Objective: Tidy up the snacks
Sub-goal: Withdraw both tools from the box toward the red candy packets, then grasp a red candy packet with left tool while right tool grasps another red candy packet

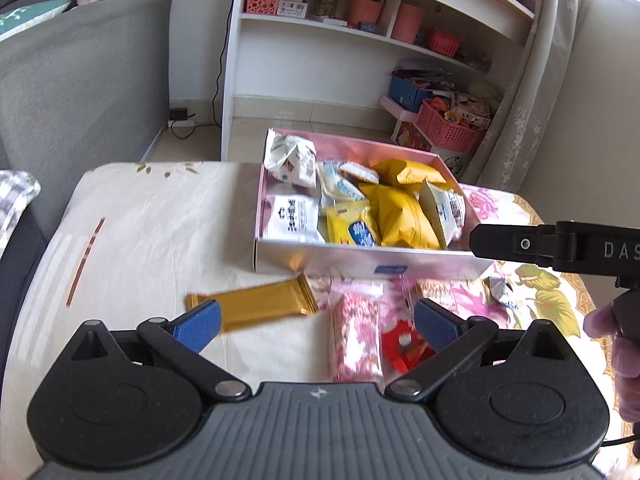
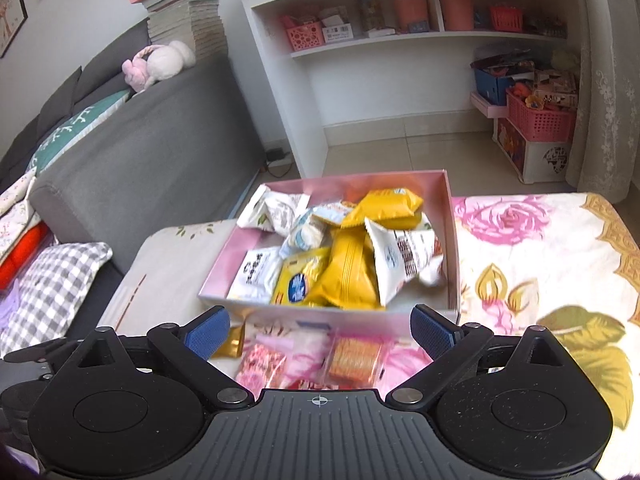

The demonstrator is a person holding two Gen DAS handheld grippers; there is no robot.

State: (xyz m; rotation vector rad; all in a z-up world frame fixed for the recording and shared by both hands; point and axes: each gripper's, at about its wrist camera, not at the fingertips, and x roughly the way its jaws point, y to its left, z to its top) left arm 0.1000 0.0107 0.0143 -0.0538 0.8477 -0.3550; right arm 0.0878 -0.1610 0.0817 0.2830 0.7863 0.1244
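A pink box (image 1: 360, 262) on the table holds several yellow and white snack packets; it also shows in the right wrist view (image 2: 454, 240). In front of it lie a gold bar (image 1: 260, 306), a pink speckled packet (image 1: 354, 336), a red-and-white packet (image 1: 402, 346) and a small silver packet (image 1: 500, 294). My left gripper (image 1: 318, 326) is open and empty, just above the loose packets. My right gripper (image 2: 320, 330) is open and empty, near the box's front wall, over a biscuit packet (image 2: 354, 358) and a pink packet (image 2: 262, 362). Its finger (image 1: 516, 242) shows at the right of the left wrist view.
The table has a floral cloth (image 2: 540, 248). A grey sofa (image 2: 160, 140) with cushions stands on the left. A white shelf unit (image 2: 380, 52) with baskets and cups is behind. Pink baskets and boxes (image 2: 536, 128) sit on the floor at the right, next to a curtain.
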